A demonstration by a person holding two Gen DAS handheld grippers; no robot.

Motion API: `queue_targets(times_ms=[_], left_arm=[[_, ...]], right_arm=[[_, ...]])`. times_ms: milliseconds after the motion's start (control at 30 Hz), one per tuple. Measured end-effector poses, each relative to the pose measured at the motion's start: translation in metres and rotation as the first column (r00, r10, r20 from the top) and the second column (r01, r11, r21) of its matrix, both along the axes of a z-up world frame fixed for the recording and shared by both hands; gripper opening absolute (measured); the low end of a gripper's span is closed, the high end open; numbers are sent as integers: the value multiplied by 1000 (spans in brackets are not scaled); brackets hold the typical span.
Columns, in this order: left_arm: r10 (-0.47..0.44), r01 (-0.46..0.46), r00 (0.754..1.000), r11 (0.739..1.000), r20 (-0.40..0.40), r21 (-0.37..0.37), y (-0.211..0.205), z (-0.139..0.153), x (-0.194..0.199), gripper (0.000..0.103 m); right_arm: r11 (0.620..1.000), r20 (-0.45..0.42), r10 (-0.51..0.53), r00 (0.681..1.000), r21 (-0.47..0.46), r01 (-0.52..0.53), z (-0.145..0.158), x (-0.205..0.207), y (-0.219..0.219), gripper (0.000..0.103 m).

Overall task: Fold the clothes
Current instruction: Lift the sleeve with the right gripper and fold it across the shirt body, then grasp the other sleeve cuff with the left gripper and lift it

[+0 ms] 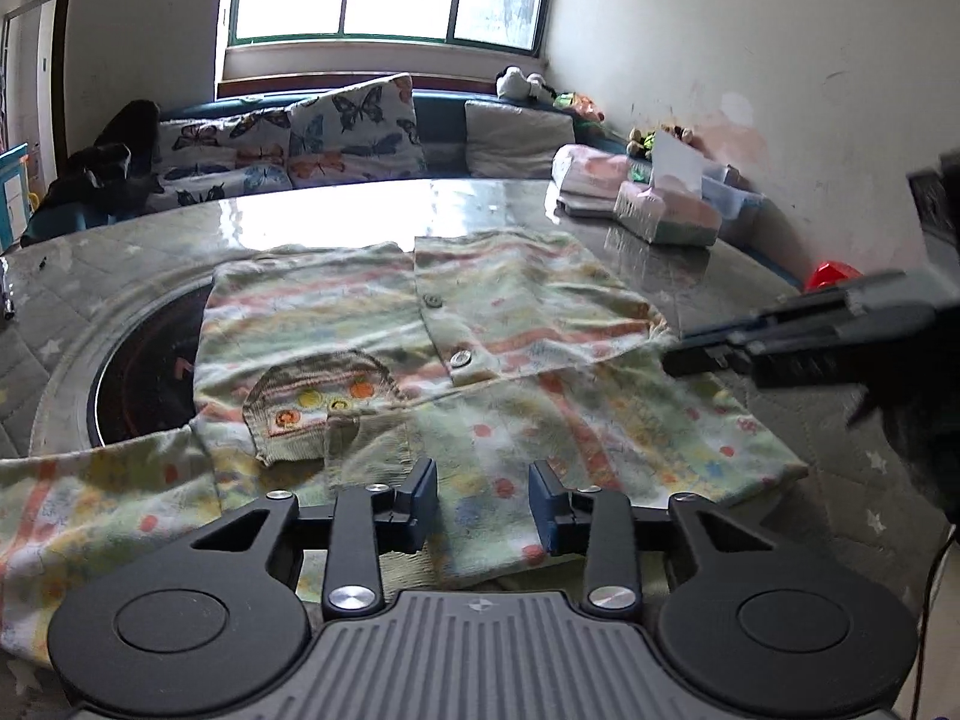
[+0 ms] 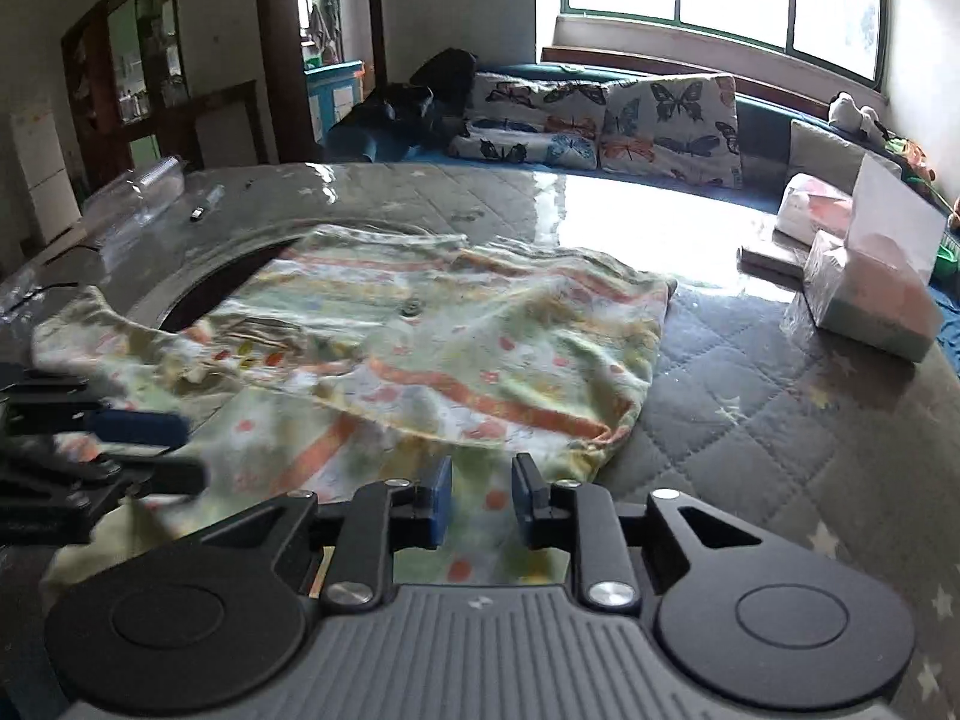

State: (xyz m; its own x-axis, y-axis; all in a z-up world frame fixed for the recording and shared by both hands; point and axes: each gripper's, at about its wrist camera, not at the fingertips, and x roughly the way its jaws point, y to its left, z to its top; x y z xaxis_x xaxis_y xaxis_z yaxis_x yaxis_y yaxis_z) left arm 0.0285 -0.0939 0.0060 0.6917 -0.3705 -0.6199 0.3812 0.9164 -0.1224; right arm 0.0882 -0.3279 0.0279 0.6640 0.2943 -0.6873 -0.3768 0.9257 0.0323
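Left wrist view: the left gripper (image 1: 483, 504) hovers with fingers wide apart and empty over the near hem of the striped cardigan (image 1: 420, 324), which lies spread on the desk (image 1: 120, 252).
Right wrist view: the right gripper (image 2: 480, 501) is also parted and empty, above the cardigan's near edge.
Advice: pinch both hem corners evenly, then lift together.

Ahead of the left tongs (image 1: 483, 501), the garment (image 1: 420, 324) is soft, matt knitted cloth with shiny buttons (image 1: 460, 357). The surface (image 2: 750, 420) beneath is quilted fabric under a glossy clear cover. The tongs are matt black plastic with bright metal screws (image 1: 352, 596).
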Motion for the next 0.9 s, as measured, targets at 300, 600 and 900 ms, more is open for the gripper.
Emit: queue_targets(times_ms=[300, 600, 900], left_arm=[[40, -40, 999, 999, -13, -4, 19, -3, -2, 32], [62, -62, 998, 998, -1, -2, 29, -2, -10, 33], [121, -121, 993, 993, -12, -6, 48, -4, -20, 34]], right_arm=[[1000, -19, 4, 1000, 13, -4, -7, 0, 2, 22], [984, -31, 180, 983, -3, -180, -10, -28, 55, 23], [961, -14, 274, 962, -27, -274, -8, -38, 94, 27]])
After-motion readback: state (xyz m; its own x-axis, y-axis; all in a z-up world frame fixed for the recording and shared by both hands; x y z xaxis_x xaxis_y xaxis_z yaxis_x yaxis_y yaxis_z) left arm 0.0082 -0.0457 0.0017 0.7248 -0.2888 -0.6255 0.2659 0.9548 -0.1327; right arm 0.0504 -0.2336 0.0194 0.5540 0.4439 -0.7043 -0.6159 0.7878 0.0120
